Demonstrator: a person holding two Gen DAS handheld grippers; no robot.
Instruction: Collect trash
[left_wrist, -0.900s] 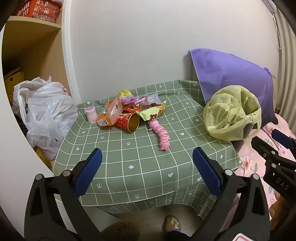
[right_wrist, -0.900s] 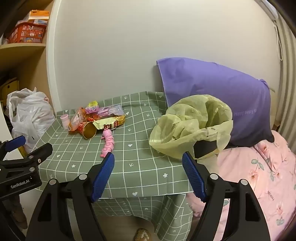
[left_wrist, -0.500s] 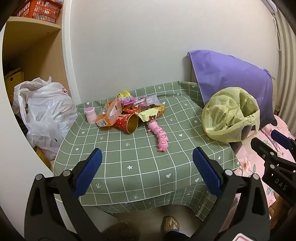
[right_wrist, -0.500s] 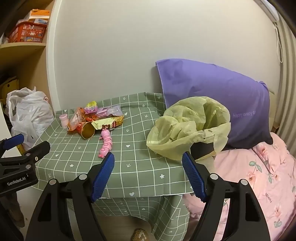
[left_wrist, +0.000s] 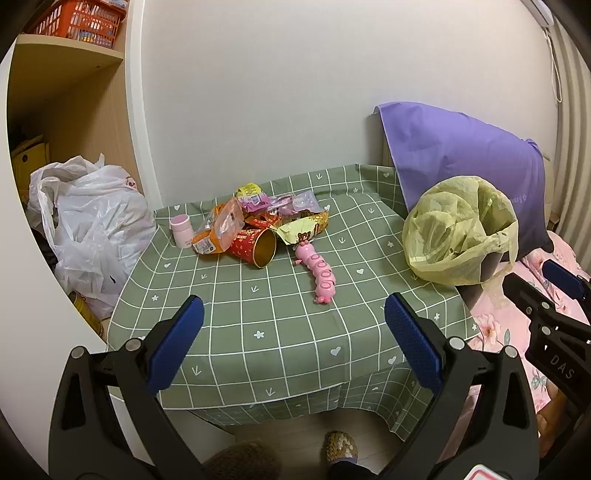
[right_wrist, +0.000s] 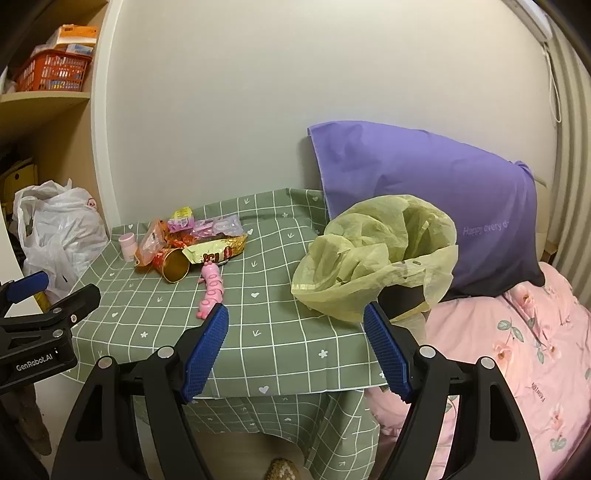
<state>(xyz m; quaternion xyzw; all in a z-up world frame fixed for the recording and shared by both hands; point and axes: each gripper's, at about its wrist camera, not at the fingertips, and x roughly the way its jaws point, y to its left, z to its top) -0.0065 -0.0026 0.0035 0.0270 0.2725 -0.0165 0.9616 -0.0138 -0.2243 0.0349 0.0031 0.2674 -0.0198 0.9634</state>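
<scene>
A heap of snack wrappers lies at the back of the table with the green checked cloth. A red and gold paper cup lies on its side in front of the heap. Left of it stands a small pink bottle, and a pink caterpillar toy lies nearer. A bin lined with a yellow-green bag stands at the table's right edge. My left gripper and right gripper hover open and empty before the front edge.
A full white plastic bag sits left of the table below wooden shelves with an orange basket. A purple pillow leans on the wall over a pink floral bed cover. Slippered feet stand below.
Both views have shifted slightly: the table, the wrapper heap and the bin sit a little differently in the frames. Both grippers stay open and empty.
</scene>
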